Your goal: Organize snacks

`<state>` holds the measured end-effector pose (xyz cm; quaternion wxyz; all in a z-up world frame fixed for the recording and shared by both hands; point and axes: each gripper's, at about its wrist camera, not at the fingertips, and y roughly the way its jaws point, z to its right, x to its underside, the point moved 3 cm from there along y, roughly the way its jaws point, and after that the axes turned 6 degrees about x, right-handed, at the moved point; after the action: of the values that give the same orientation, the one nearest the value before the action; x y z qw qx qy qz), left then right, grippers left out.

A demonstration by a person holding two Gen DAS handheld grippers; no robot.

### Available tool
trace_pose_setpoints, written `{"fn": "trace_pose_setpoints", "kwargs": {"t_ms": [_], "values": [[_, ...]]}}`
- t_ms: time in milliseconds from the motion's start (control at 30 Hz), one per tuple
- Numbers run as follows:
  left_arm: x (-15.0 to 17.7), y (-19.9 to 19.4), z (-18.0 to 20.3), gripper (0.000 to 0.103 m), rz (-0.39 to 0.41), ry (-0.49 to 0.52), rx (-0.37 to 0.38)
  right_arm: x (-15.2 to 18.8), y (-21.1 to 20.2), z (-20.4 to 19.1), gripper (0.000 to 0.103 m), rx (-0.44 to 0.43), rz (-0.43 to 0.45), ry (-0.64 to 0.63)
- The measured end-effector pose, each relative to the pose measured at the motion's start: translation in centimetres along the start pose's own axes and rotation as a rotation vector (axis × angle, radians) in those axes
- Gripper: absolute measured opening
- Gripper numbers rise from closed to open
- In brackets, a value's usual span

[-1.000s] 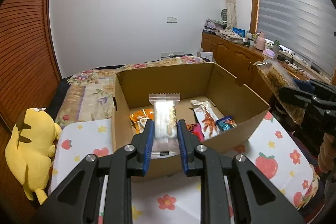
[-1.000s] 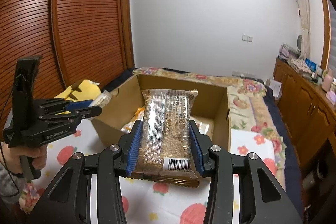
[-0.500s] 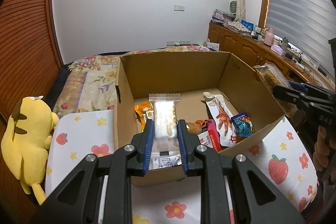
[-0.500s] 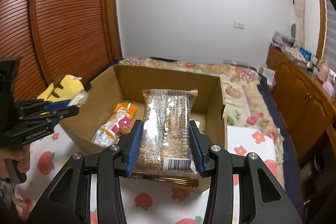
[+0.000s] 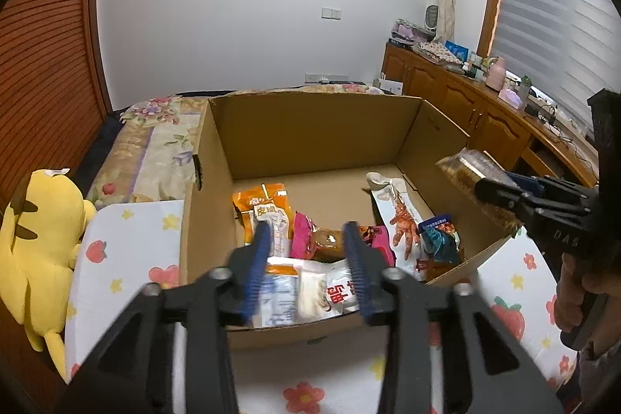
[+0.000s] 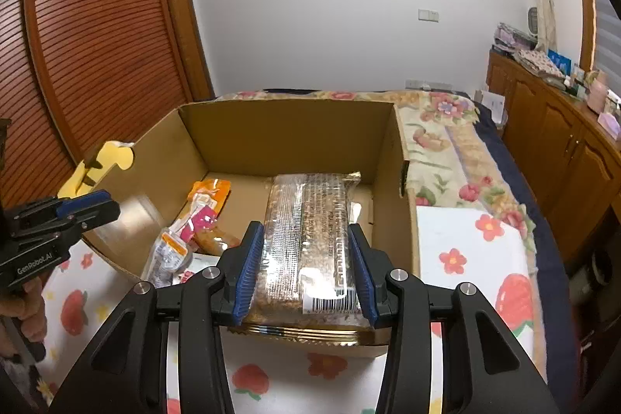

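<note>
An open cardboard box holds several snack packets, among them an orange one and a white chicken-feet one. My left gripper hangs over the box's near wall. Its jaws are opening and nothing is pressed between them. A clear packet, blurred, is below them inside the box. My right gripper is shut on a clear packet of brown grain bars, held over the box's right side.
The box stands on a white cloth with strawberries and flowers. A yellow plush toy lies to its left. A floral bed cover lies behind, and a wooden cabinet with clutter lines the right wall. A hand grips the right tool.
My left gripper has opened and let go of the clear packet, which dropped into the box. Both grippers came lower and closer to the box. The right one still holds the grain bars.
</note>
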<state>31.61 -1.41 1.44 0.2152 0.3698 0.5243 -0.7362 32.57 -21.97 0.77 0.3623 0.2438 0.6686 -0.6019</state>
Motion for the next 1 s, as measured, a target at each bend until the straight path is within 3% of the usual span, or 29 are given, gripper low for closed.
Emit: {"fn": "trace_pose_setpoints", "kwargs": {"t_ms": [300,533,633,833,1000], "values": [[0.2,-1.3,1.3,0.051,0.026,0.042,-0.029,0.4,-1.0,-0.1,0.048,-0.042,0.016,0.018],[-0.7,-4.8,3.8,0.051,0.074,0.089,-0.017,0.5,-5.0,-1.6,0.048,-0.056,0.064,-0.009],[-0.9,-6.8,4.7,0.051,0.097,0.108,-0.049,0.7,-7.9,-2.3,0.048,-0.047,0.110,-0.027],[-0.1,-11.0,6.0,0.062,0.138,0.113,-0.056,2.2,-12.5,-2.7,0.048,-0.052,0.151,-0.015],[0.8,-14.1,7.1,0.079,0.182,0.140,-0.067,3.1,-16.2,-3.0,0.048,-0.049,0.179,-0.019]]}}
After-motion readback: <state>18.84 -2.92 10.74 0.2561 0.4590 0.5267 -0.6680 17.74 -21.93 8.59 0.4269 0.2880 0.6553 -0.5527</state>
